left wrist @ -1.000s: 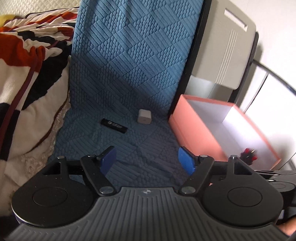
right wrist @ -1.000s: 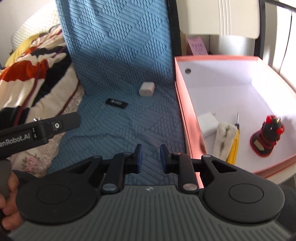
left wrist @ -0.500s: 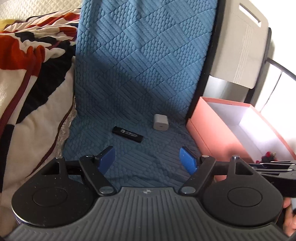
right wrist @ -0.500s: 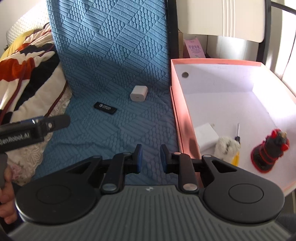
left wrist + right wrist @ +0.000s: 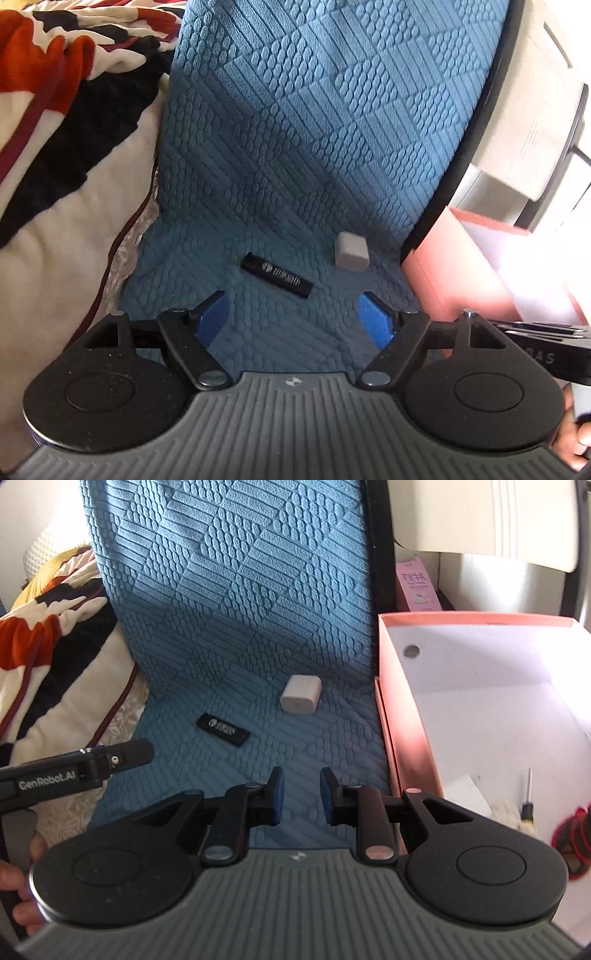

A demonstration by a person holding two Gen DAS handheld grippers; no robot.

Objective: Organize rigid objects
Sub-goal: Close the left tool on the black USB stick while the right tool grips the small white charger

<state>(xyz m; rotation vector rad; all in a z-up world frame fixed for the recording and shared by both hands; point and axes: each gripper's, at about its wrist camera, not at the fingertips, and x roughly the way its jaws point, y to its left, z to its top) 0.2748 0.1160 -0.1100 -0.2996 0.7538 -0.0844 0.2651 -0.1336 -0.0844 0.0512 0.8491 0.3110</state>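
Observation:
A black stick with white lettering [image 5: 277,276] [image 5: 222,730] lies on the blue quilted seat cover [image 5: 295,166]. A white charger cube [image 5: 351,251] [image 5: 301,694] sits just right of it and a little farther back. My left gripper [image 5: 293,306] hovers open right in front of the stick, with nothing between its blue pads. My right gripper [image 5: 301,790] is shut and empty, short of the cube. The pink box [image 5: 406,720] stands to the right of both objects.
Inside the box lie a white block [image 5: 465,790], a screwdriver [image 5: 528,786], a fluffy white piece [image 5: 511,812] and a red-and-black figure [image 5: 570,838]. A patterned blanket [image 5: 55,147] bulges on the left. The seat back [image 5: 240,572] rises behind.
Both grippers have moved forward and down toward the stick and the cube, which now look larger and nearer. Neither gripper's jaws have visibly changed.

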